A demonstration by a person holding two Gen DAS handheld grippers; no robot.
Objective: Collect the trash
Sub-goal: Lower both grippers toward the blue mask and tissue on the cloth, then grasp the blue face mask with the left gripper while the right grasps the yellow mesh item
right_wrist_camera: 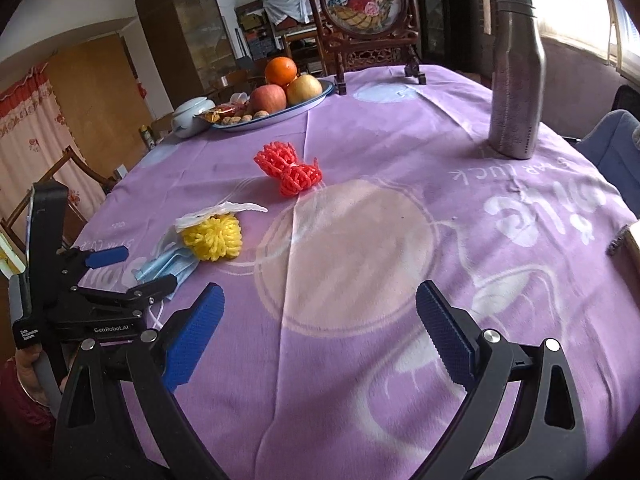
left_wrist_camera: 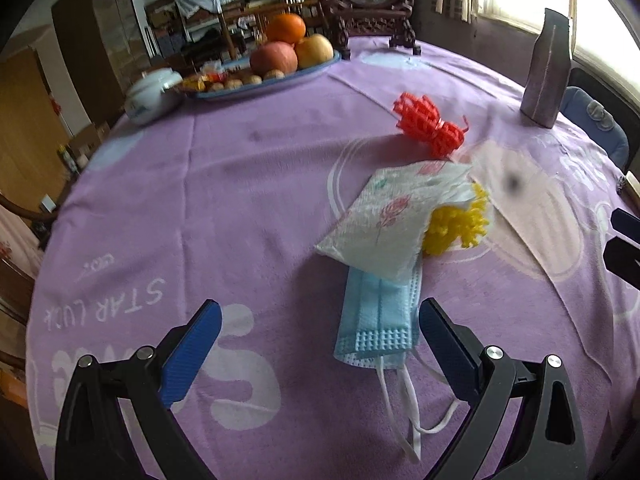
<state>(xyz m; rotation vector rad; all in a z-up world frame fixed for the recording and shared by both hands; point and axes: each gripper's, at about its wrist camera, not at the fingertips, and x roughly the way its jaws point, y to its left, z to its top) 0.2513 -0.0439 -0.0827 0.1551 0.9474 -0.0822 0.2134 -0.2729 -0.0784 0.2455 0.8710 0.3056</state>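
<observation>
A blue face mask (left_wrist_camera: 376,320) lies on the purple tablecloth (left_wrist_camera: 240,208), partly under a flowered paper napkin (left_wrist_camera: 392,220). A yellow foam fruit net (left_wrist_camera: 460,224) sits beside the napkin, a red foam fruit net (left_wrist_camera: 430,124) farther back. My left gripper (left_wrist_camera: 320,332) is open just above the cloth, its right finger beside the mask's near end. In the right wrist view the mask (right_wrist_camera: 172,266), yellow net (right_wrist_camera: 214,238) and red net (right_wrist_camera: 288,170) lie left of centre. My right gripper (right_wrist_camera: 320,320) is open and empty over the cloth. The left gripper (right_wrist_camera: 132,268) shows at the mask.
A blue plate (right_wrist_camera: 316,102) with an orange, apples and nuts stands at the back left, a white lidded jar (right_wrist_camera: 192,116) beside it. A carved wooden screen (right_wrist_camera: 364,20) stands at the far edge. A steel bottle (right_wrist_camera: 516,76) stands at the right.
</observation>
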